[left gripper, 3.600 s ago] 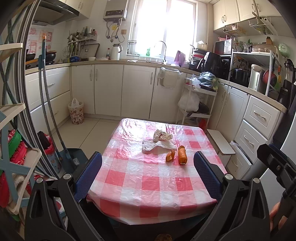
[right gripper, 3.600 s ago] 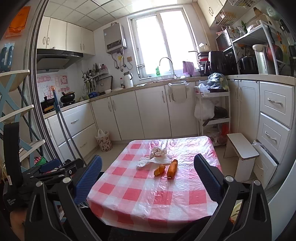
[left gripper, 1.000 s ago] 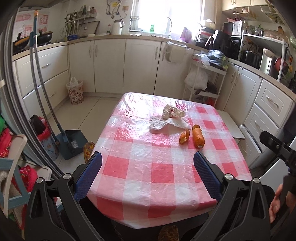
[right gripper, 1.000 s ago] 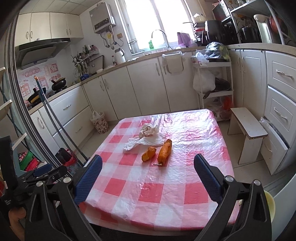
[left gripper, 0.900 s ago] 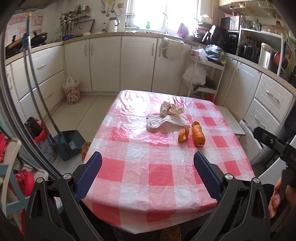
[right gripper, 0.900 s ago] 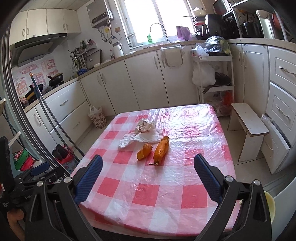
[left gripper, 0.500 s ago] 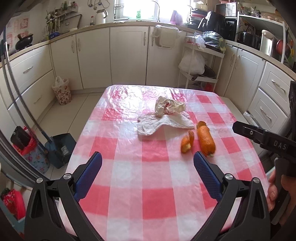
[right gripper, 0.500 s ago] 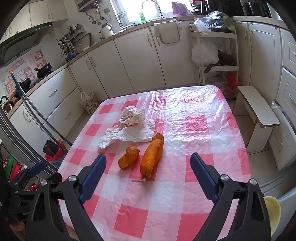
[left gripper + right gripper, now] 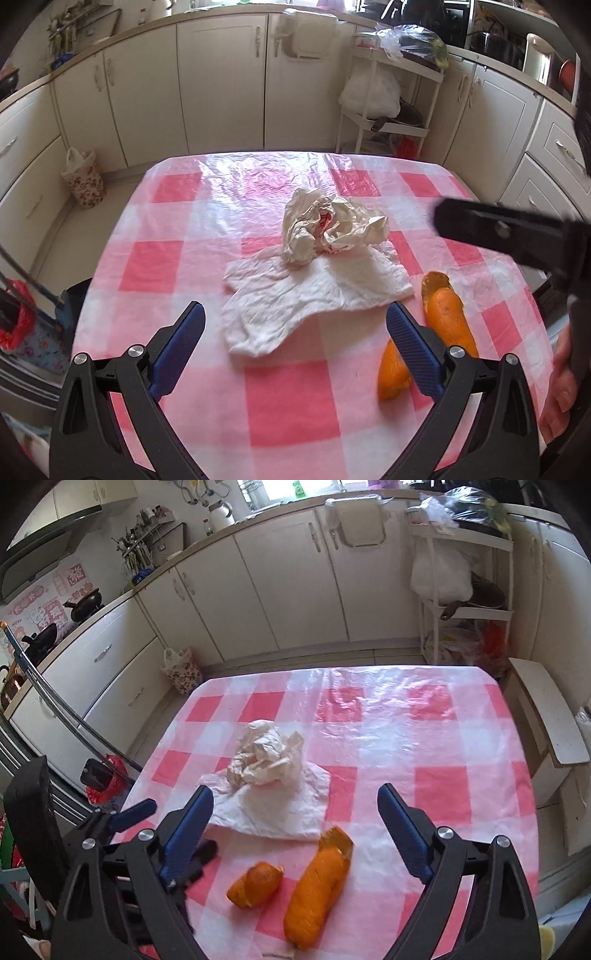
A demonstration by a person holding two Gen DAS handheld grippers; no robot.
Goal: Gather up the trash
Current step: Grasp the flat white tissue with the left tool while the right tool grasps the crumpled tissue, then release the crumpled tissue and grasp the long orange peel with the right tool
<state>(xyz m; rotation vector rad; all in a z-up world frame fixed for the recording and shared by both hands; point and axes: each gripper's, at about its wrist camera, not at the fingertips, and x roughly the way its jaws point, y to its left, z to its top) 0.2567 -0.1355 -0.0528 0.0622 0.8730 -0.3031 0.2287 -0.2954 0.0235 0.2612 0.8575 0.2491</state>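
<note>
On the pink-checked table (image 9: 288,402) lie a flat white tissue (image 9: 306,291), a crumpled white paper wad (image 9: 328,229) on its far edge, a long orange carrot piece (image 9: 447,321) and a short orange piece (image 9: 393,369). My left gripper (image 9: 295,343) is open and empty, just above the tissue's near edge. My right gripper (image 9: 295,823) is open and empty, over the tissue (image 9: 273,808) and the long carrot piece (image 9: 317,890); the short piece (image 9: 255,884) and the wad (image 9: 266,757) lie below and beyond it.
White kitchen cabinets (image 9: 280,587) ring the room. A small flowered bin with a bag (image 9: 83,177) stands on the floor at the left. A wire rack (image 9: 465,602) and a white step stool (image 9: 550,720) stand at the right. A dustpan handle (image 9: 70,712) leans at the left.
Both grippers have moved forward and down over the table. The trash now looks much larger and closer between the fingers. Both stay open.
</note>
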